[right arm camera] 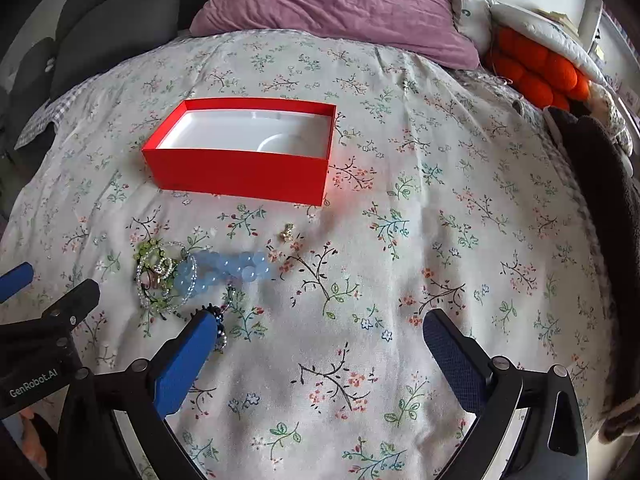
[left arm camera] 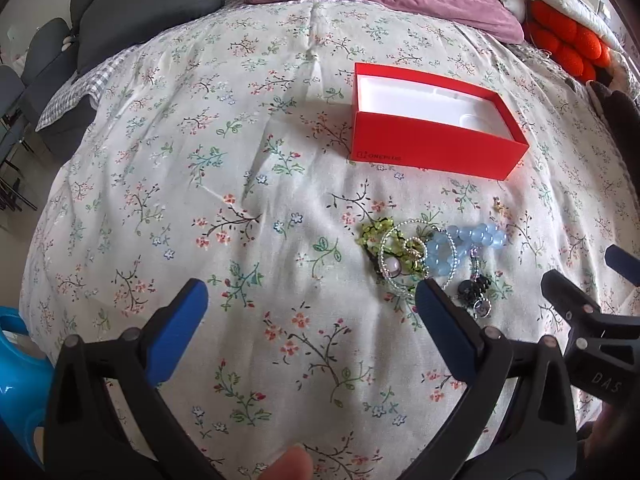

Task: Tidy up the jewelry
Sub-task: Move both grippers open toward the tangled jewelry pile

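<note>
The tangled heap of green, clear and pale-blue bead bracelets [left arm camera: 424, 248] lies between both wide-open, empty grippers, the left gripper [left arm camera: 312, 300] and the right gripper [right arm camera: 316, 332], its blue strand running sideways, just short of the open red cardboard box [left arm camera: 432, 148].

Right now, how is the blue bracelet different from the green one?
The blue bracelet has big, smooth, round beads; the green bracelet has small, leafy bits. The blue one stretches out toward open bedspread; the green one lies tangled under clear beaded rings. Both lie on the flowered bedspread, outside the red box.

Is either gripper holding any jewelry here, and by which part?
Nothing is held. Left gripper and right gripper are open; the jewelry pile lies on the bedspread.
</note>
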`<control>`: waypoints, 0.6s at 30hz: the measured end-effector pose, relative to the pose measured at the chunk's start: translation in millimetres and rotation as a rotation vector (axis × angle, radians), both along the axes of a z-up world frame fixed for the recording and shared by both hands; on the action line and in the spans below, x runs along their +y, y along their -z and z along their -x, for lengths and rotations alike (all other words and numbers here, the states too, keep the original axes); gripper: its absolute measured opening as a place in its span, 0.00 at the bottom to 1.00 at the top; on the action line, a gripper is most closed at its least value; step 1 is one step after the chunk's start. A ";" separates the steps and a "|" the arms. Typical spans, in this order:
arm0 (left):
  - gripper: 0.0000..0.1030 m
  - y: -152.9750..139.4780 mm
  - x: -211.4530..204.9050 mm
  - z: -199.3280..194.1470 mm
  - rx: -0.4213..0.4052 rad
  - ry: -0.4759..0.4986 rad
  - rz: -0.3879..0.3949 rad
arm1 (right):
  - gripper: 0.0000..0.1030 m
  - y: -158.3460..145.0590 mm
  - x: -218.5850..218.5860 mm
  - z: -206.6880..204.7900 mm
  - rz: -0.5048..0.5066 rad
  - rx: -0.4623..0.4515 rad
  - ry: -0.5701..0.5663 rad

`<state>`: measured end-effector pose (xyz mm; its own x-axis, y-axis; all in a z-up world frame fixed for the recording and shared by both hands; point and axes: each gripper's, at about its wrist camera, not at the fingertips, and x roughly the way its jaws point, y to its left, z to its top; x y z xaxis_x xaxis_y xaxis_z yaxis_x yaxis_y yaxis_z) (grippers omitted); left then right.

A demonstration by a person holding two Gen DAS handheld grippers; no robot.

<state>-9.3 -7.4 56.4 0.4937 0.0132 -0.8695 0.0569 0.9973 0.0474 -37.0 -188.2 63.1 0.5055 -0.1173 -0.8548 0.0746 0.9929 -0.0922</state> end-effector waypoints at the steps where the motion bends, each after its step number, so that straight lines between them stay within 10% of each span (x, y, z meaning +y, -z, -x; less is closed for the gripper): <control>1: 1.00 2.3 -0.5 -0.7 0.015 -0.001 0.001 | 1.00 -1.3 1.0 -0.3 -0.004 0.006 -0.004; 18: 1.00 5.5 -4.5 -4.0 0.102 0.028 0.006 | 1.00 -5.7 3.4 -3.2 -0.048 0.029 -0.020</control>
